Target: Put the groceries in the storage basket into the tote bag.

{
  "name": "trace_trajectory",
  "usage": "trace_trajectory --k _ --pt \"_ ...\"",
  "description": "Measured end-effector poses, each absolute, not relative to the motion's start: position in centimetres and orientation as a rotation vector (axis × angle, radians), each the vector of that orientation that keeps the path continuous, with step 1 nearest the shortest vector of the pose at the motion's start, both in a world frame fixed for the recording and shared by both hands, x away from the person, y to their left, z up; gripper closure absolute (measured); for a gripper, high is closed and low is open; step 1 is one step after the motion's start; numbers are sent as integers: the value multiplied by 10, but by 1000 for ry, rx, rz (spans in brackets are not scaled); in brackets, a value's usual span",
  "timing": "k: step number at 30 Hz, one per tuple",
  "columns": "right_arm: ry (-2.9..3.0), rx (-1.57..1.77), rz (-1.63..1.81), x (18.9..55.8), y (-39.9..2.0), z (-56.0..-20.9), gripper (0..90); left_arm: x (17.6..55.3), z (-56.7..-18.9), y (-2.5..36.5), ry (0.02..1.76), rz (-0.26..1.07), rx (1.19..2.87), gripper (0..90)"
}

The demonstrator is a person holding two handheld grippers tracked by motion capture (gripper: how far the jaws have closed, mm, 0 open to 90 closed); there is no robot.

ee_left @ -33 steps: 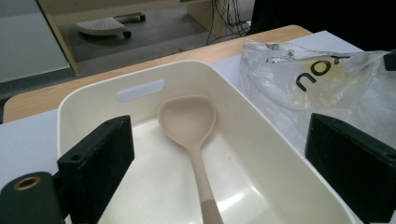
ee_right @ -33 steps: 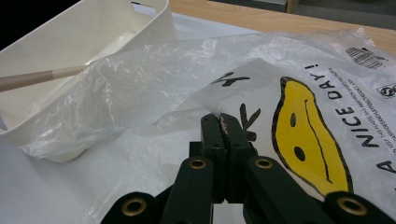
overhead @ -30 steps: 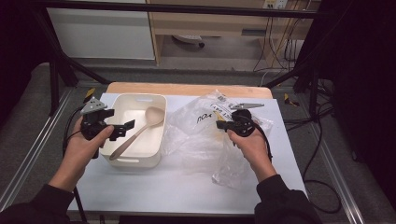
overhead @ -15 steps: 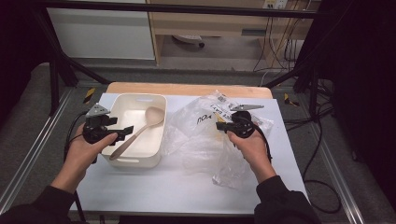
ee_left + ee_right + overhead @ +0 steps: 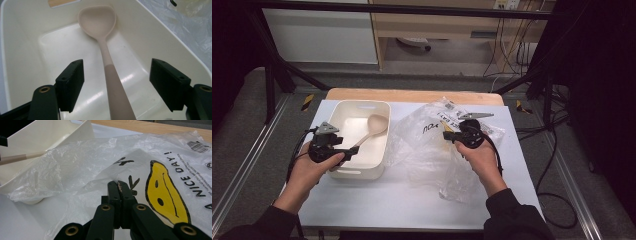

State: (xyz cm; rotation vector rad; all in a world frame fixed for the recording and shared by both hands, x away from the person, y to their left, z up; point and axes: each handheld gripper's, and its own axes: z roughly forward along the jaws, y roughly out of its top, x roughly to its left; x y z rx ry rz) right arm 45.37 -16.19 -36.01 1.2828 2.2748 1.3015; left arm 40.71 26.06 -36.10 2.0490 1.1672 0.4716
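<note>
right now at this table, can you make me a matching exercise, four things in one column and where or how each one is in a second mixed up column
Things:
1. spoon
2. tub
3. plastic bag
4. right gripper

Places or states:
A. jaws pressed together over the smiley print
B. crumpled flat on the table, beside the white container
C. lying inside the container, handle between two open jaws
D. standing on the table's left part, holding a utensil

Pairs: 1-C, 2-D, 3-B, 4-A

Left gripper (image 5: 343, 151) hovering low at the table's left, jaws apart and just been closing, right gripper (image 5: 451, 136) resting at right, jaws pressing together, forearms reaching from the near edge.
</note>
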Motion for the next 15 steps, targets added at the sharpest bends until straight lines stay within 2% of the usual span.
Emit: trace_trajectory --k 6,15 --pt "2276 1287 1300 454 -162 -361 900 407 -366 258 1194 467 2037 349" --pt "2277 1286 1297 454 -162 -363 900 402 -367 256 1203 504 2044 387"
